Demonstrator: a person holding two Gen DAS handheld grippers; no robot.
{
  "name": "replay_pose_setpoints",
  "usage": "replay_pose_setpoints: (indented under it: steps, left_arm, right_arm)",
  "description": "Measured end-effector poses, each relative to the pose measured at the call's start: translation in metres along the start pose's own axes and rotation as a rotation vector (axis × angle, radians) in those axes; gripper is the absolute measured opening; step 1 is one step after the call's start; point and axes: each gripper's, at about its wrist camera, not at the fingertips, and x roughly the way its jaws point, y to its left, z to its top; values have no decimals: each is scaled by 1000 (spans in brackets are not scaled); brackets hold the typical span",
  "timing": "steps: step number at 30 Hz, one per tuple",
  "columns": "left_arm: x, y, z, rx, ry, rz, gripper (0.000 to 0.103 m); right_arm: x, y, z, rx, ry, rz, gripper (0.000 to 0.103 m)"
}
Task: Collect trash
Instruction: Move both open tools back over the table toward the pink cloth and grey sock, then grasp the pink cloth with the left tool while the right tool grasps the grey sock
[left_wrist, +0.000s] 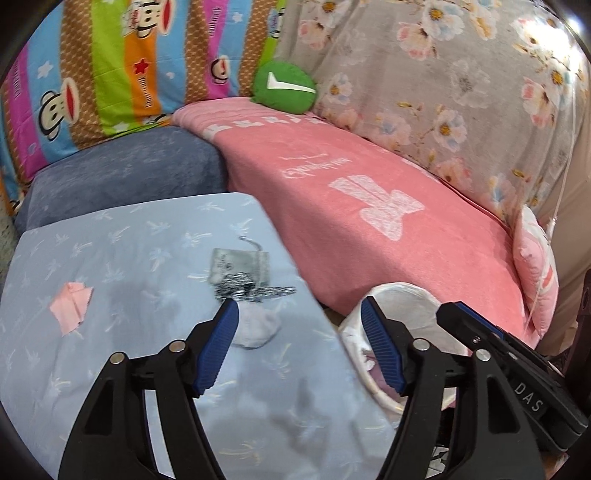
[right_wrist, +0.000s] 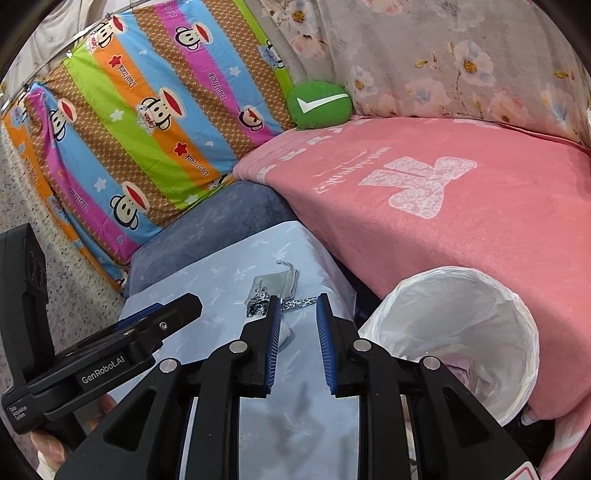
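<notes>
Picking the white wad off the blue cloth for the lined bin

A crumpled white wad of tissue (left_wrist: 255, 326) lies on the light-blue cloth (left_wrist: 110, 369), just beside the left gripper's (left_wrist: 297, 343) near fingertip, with a grey pouch (left_wrist: 236, 264) and a leopard-print strip (left_wrist: 255, 291) just beyond it and a pink paper scrap (left_wrist: 72, 306) well off to the left. The left gripper's jaws are spread wide and empty; the right gripper (right_wrist: 295, 343) is also parted, holding nothing. Best, I judge, to centre one gripper over the wad, press lightly into the cloth, close fully without catching fabric or strip, then carry it right to the white-lined bin (right_wrist: 517, 325) beside the pink blanket (right_wrist: 461, 229).
</notes>
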Motion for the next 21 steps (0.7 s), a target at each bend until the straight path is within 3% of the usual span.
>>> replay_pose_setpoints:
  steps: [6, 16, 21]
  left_arm:
    - [0, 46, -8, -65, 14, 69, 70]
    - [6, 126, -27, -158, 46, 210, 80]
    - [12, 166, -33, -208, 62, 264, 85]
  right_arm:
    - [28, 25, -14, -25, 55, 12, 24]
    - [97, 44, -44, -36, 182, -10, 42]
    - [137, 51, -53, -45, 237, -27, 43]
